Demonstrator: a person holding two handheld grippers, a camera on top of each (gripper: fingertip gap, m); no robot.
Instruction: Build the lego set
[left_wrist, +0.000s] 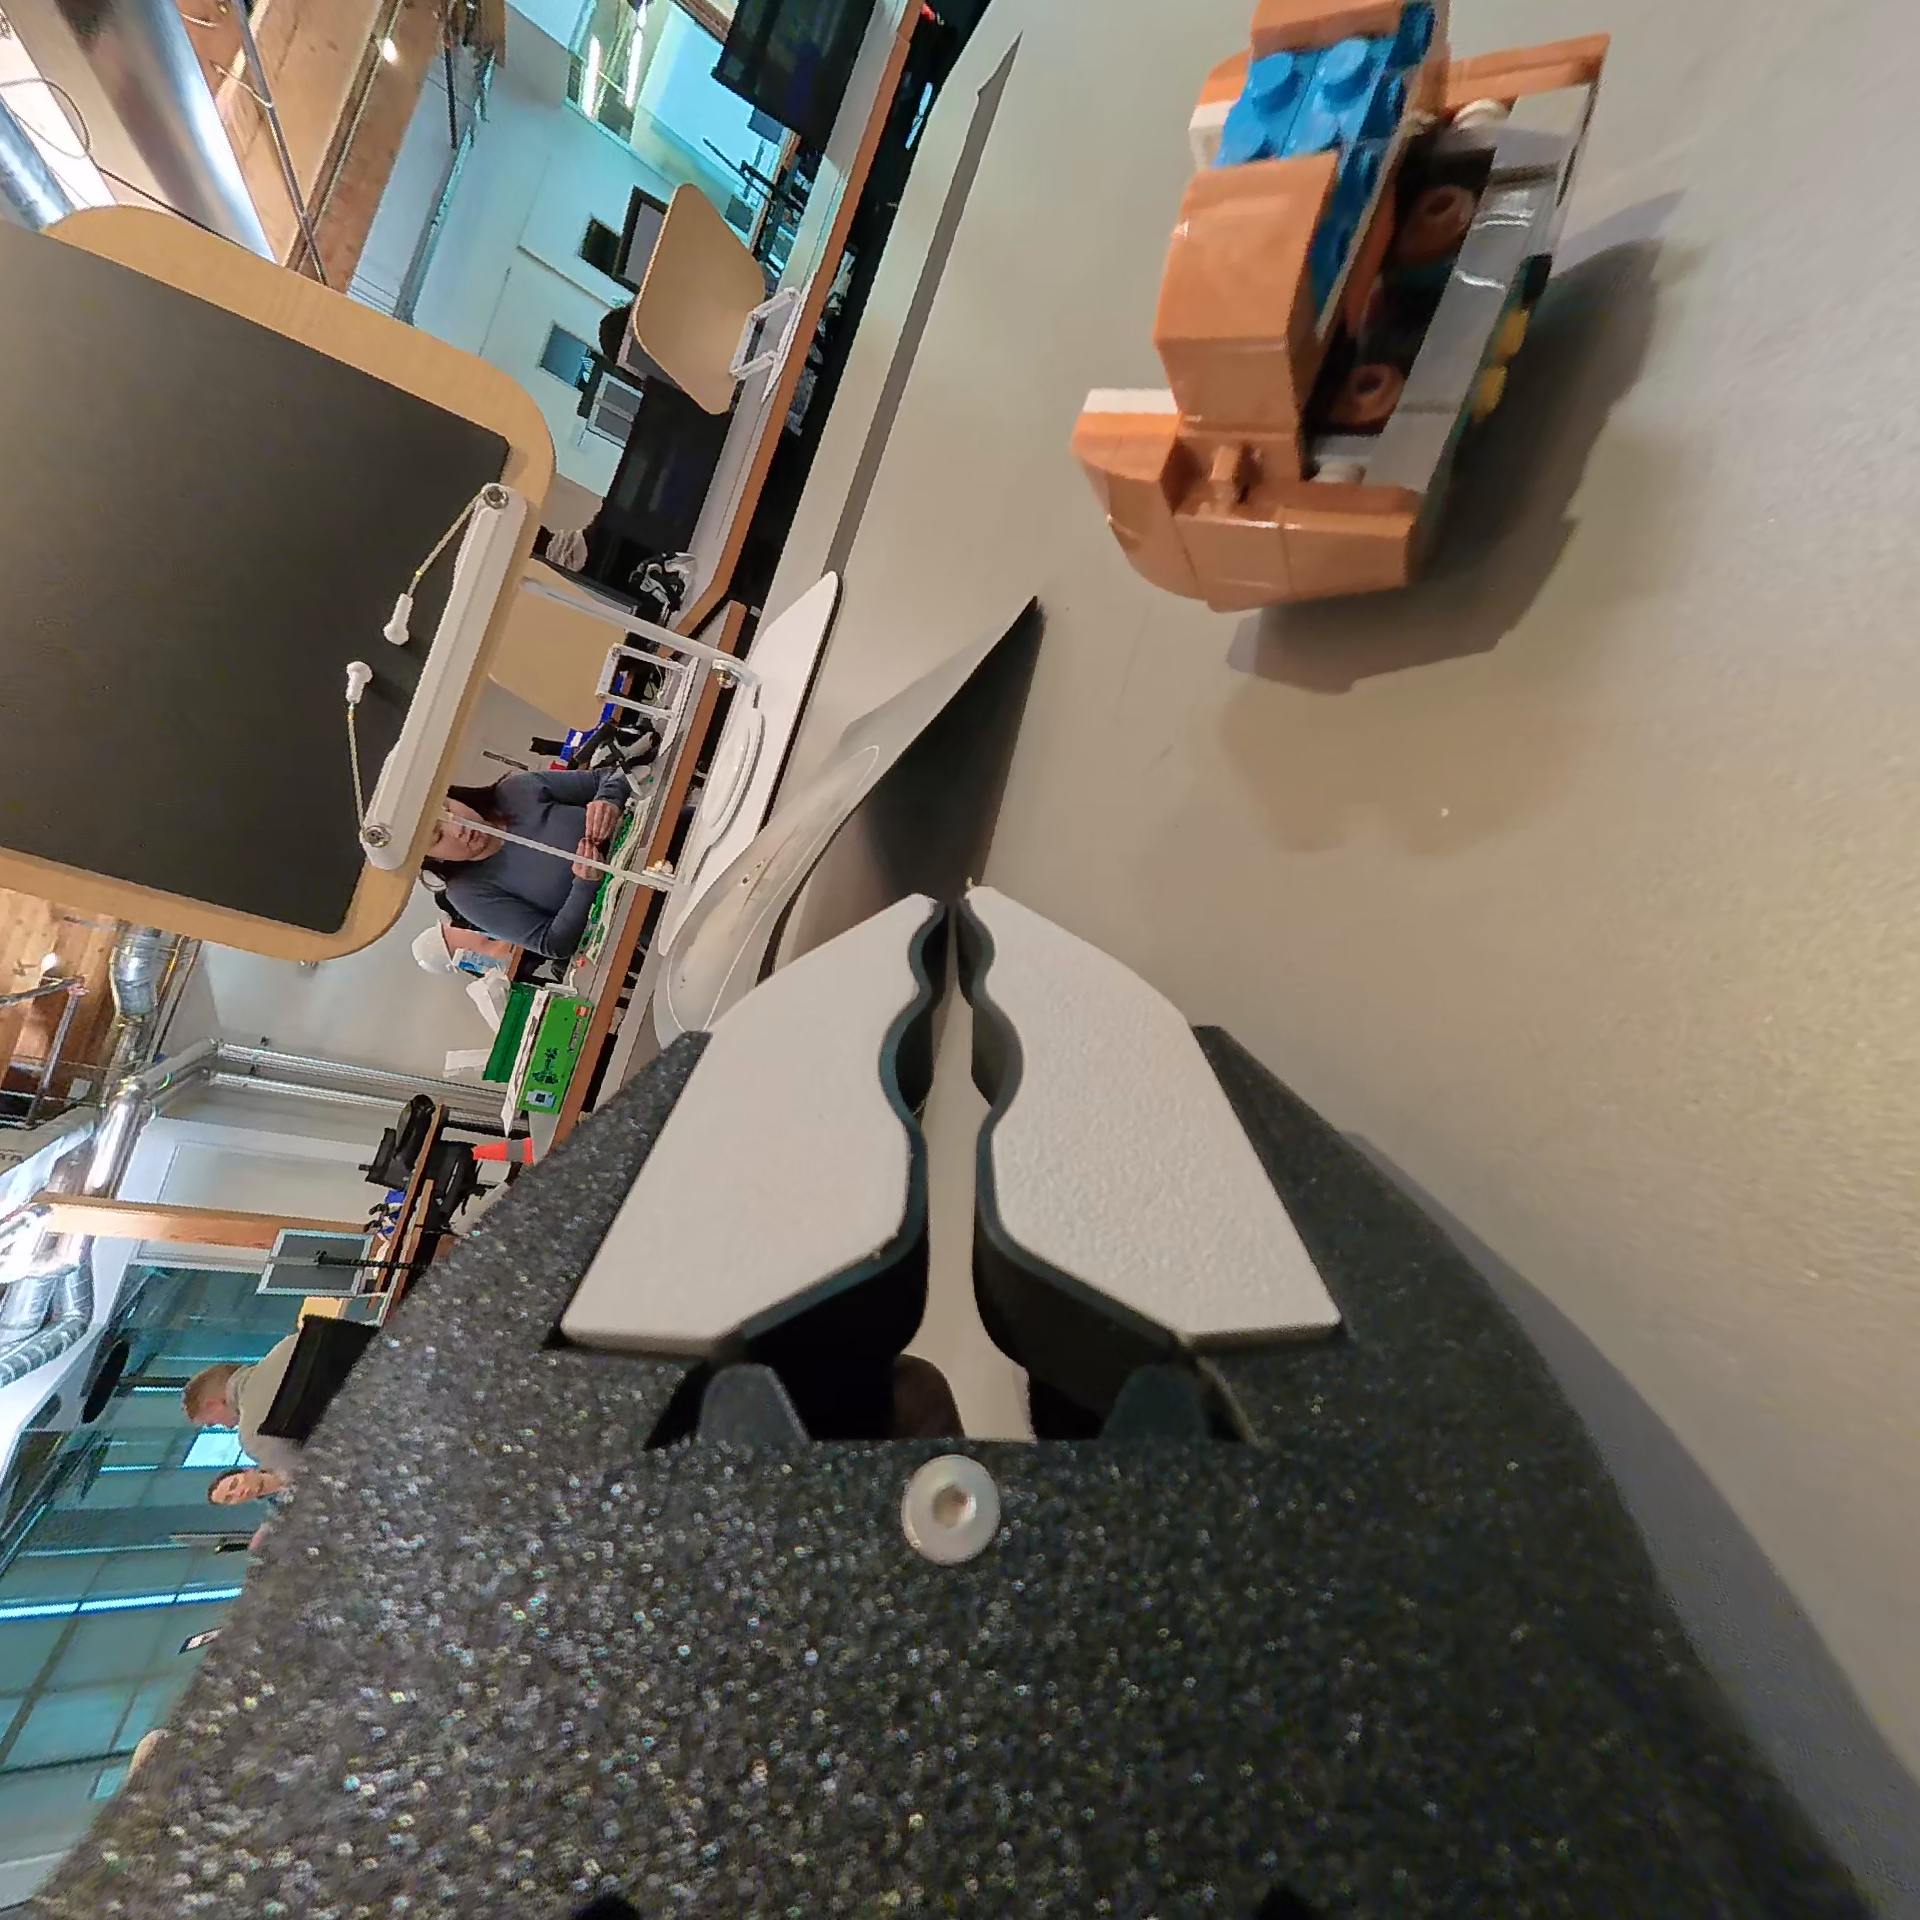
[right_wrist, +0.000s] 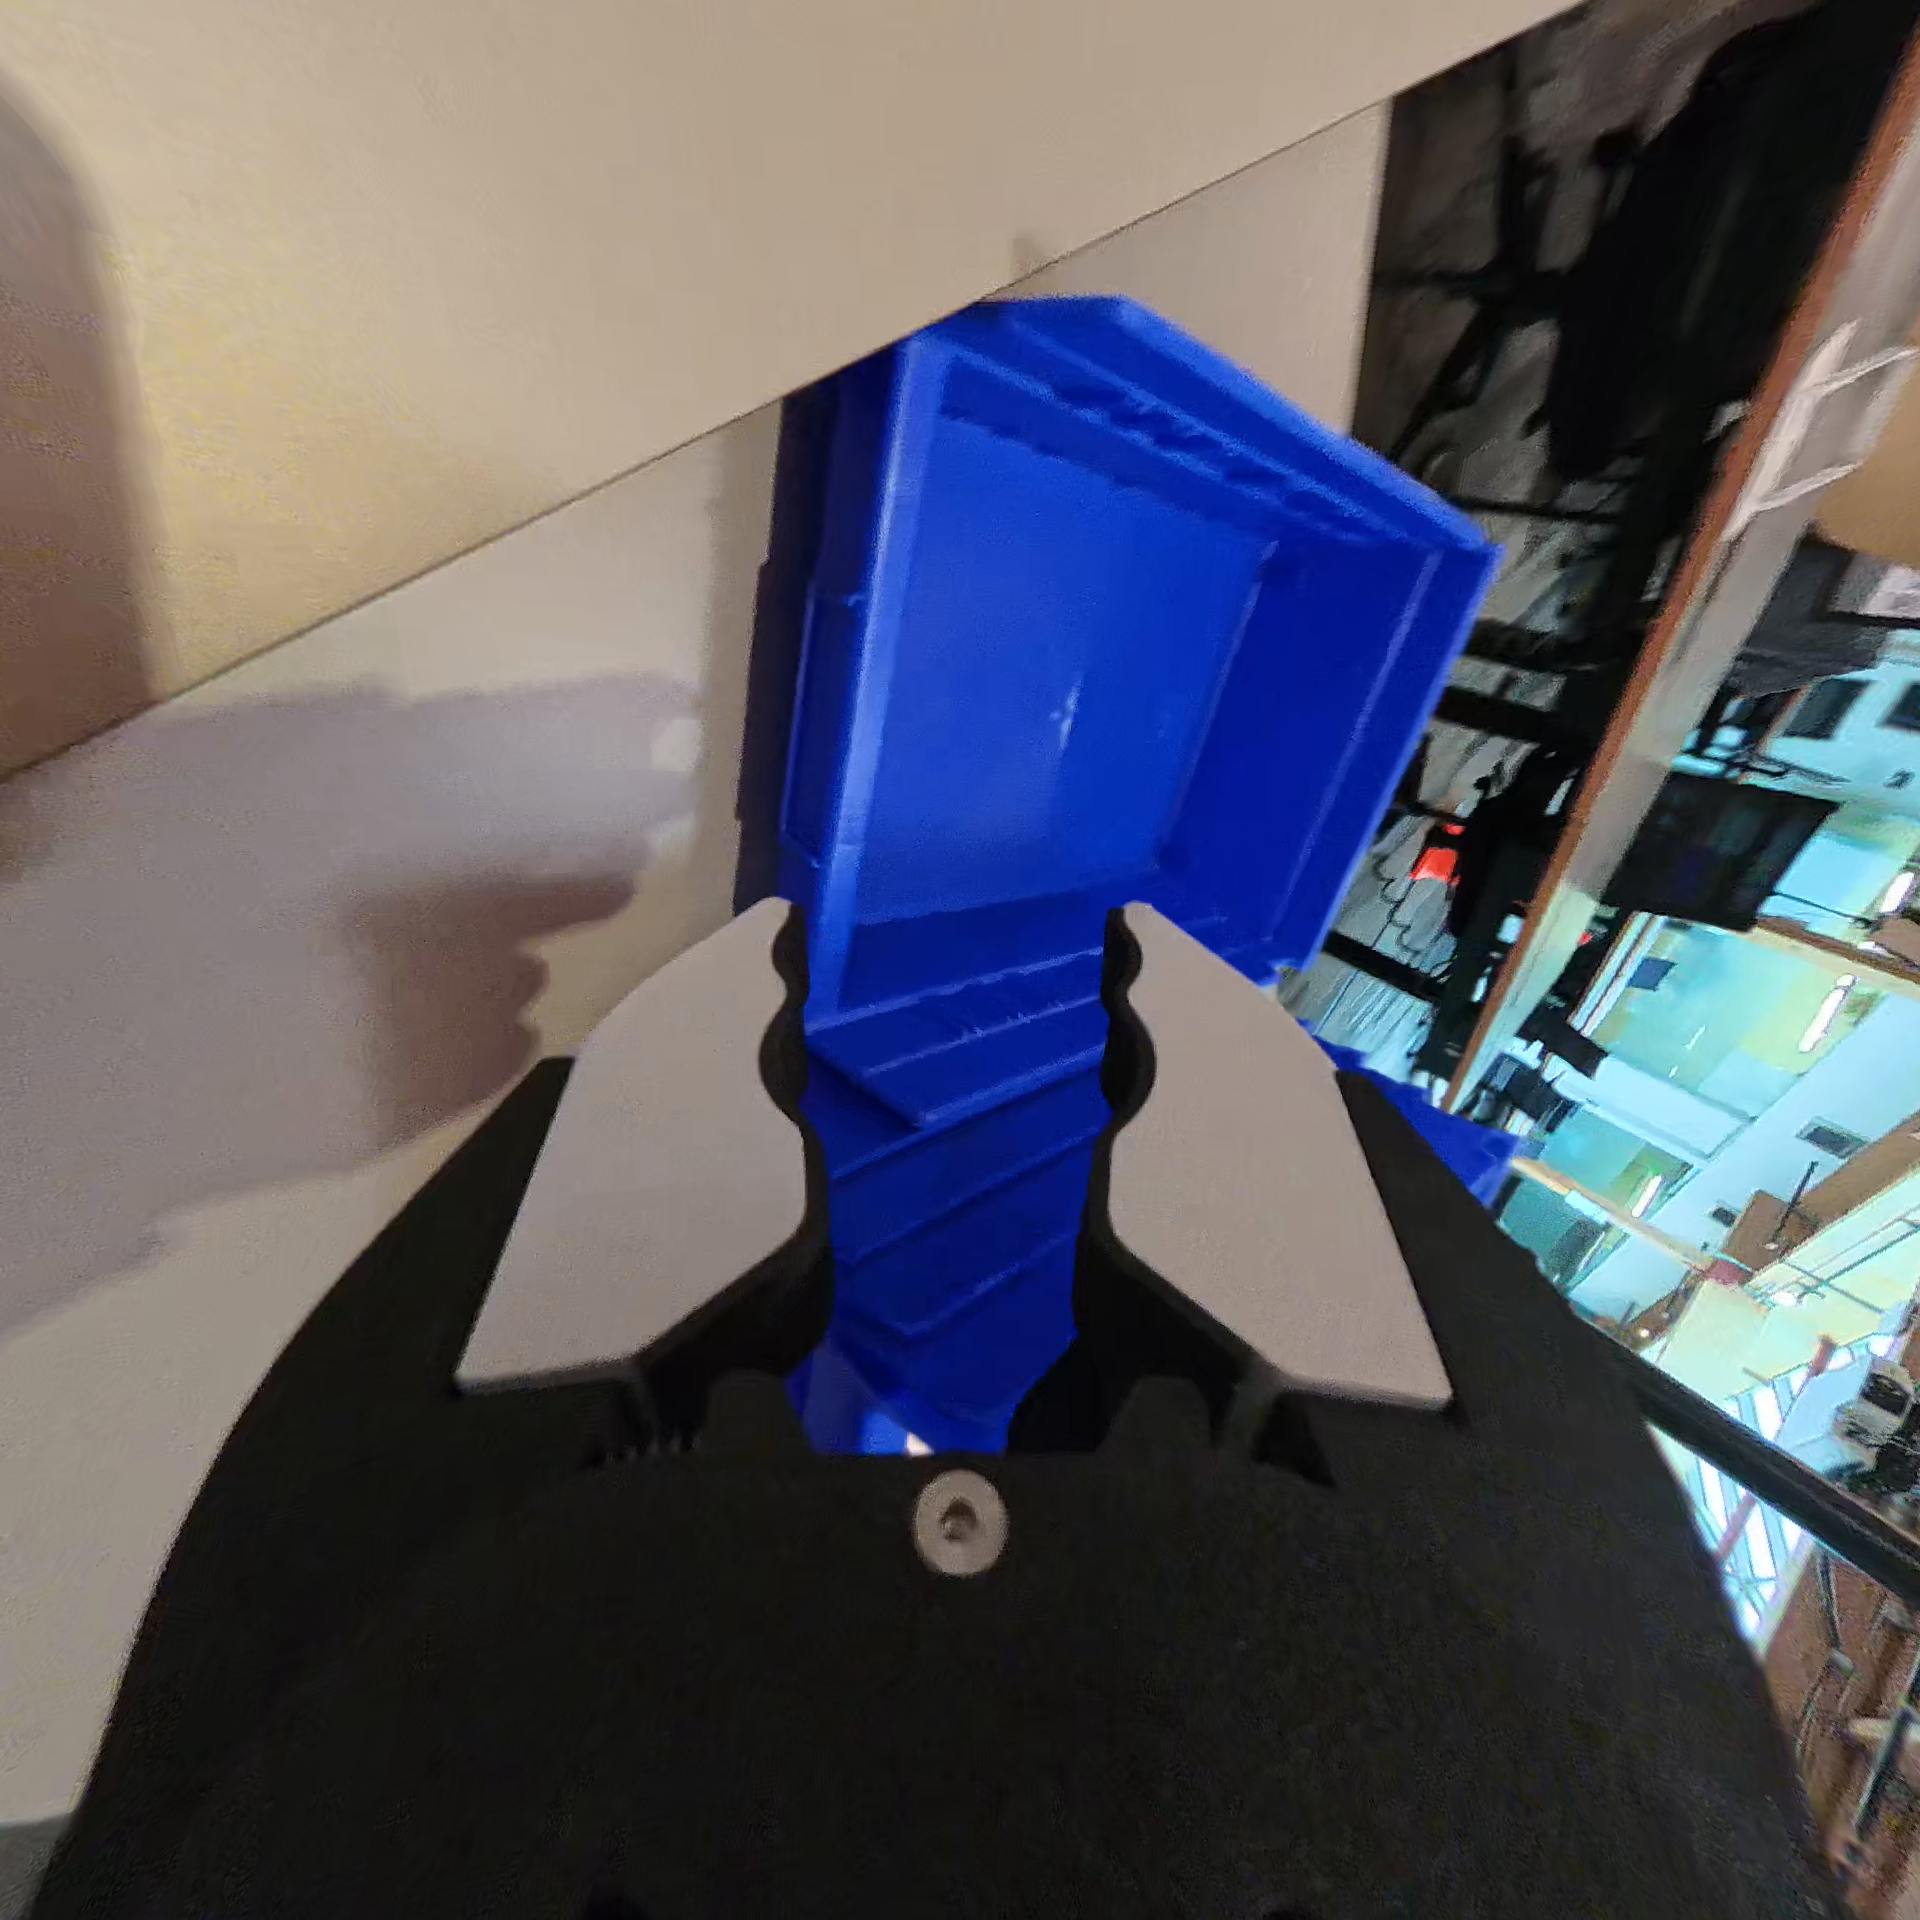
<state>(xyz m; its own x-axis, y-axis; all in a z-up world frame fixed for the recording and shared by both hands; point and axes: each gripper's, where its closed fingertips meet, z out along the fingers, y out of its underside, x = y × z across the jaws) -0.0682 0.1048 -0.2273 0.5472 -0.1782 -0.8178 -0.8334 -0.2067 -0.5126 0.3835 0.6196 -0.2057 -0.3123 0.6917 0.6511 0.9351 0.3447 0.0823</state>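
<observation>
Left tool (left_wrist: 956, 914) pinched closed, empty, beside blocky tan-and-blue studded lego build (left_wrist: 1340, 312) on matte desk (left_wrist: 1455, 1039). Right tool (right_wrist: 956, 925) spread wide, empty, over glossy blue plastic bin (right_wrist: 1091, 644).

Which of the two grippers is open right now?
The right gripper: its fingers stand apart, with the blue bin showing through the gap. The left gripper has its fingertips nearly touching and grips nothing.

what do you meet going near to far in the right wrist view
claw, open and empty → blue bin, nothing visible in it → table seam behind the bin
</observation>
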